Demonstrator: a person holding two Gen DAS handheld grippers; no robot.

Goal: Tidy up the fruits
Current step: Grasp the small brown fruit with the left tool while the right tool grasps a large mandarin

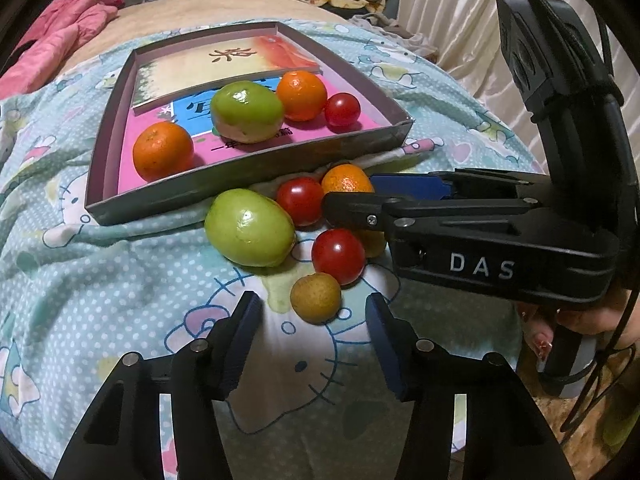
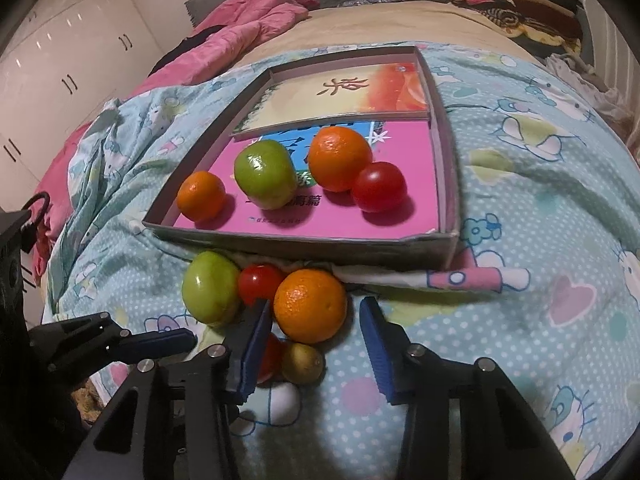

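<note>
- Right gripper (image 2: 314,338): ribbed blue pads spread wide around a dimpled orange (image 2: 310,305), seemingly not yet touching.
- Left gripper (image 1: 312,334): wide apart, empty, before a small brownish round fruit (image 1: 315,298).
- Glossy green fruit (image 1: 249,233) and tomatoes (image 1: 338,255) lie beside the shallow cardboard box (image 1: 224,192) on dotted bedding (image 1: 120,280).
</note>
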